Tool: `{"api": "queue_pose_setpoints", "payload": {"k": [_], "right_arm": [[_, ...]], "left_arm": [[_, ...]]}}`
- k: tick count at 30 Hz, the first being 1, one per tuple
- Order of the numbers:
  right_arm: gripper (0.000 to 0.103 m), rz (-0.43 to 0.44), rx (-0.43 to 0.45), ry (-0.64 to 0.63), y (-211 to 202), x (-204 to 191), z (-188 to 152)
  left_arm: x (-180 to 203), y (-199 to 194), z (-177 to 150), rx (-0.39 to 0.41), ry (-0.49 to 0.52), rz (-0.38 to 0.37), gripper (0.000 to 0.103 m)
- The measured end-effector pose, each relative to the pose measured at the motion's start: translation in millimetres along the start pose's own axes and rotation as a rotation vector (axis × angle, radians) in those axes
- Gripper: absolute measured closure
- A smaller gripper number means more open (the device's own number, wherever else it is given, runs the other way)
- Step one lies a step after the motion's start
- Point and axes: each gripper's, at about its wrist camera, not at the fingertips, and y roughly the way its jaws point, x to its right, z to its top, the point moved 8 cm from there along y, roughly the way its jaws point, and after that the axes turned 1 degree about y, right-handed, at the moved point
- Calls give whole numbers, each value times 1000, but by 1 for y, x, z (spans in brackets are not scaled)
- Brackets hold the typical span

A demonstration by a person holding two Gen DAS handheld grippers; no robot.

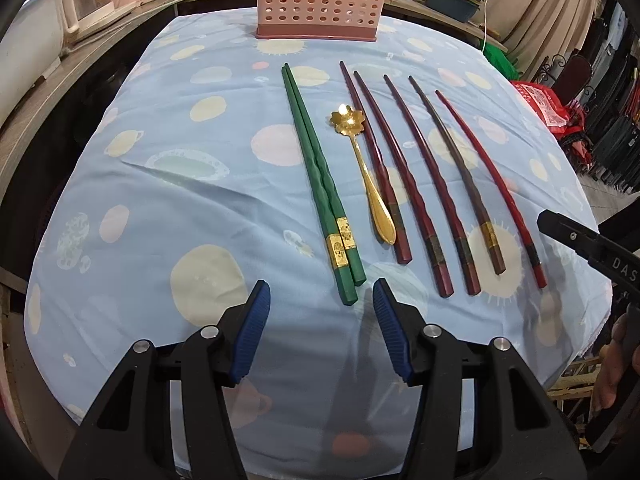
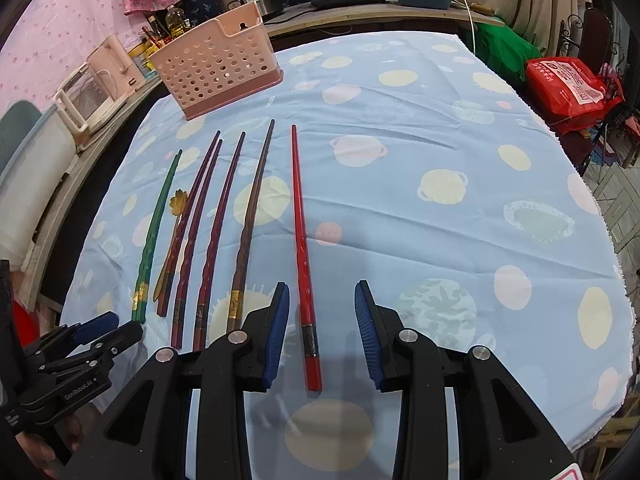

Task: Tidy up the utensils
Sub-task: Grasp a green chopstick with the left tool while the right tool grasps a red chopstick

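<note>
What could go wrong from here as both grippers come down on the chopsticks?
1. The left gripper is lined up on the pair of green chopsticks; the gold flower-shaped spoon lies just beside them and could get nudged.
2. The right gripper straddles the thin bright red chopstick, which may roll or tilt.
3. The pink perforated plastic holder could tip.

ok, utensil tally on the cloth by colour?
Green chopsticks: 2
Dark red chopsticks: 3
Brown chopstick: 1
Bright red chopstick: 1
Gold spoon: 1
Total: 8
</note>
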Motion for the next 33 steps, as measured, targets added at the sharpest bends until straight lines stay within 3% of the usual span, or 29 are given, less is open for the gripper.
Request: {"api": "queue_pose_setpoints", "payload": {"k": [12,24,27,33], "right_arm": [[70,1,-6,-2,2,-2,-2],[70,0,-26,-5,9,-3,-4],[70,-1,-29,-7,10,-3,-4],[70,9,-44,-13,14,-5,-7]], "left_arm": [[-18,-3,-4,12,-17,33,54],[-19,8,19,17,-27,40,55],[-22,11,21,18,-26,49,60],[-23,10,22,20,-20,51,80]]}}
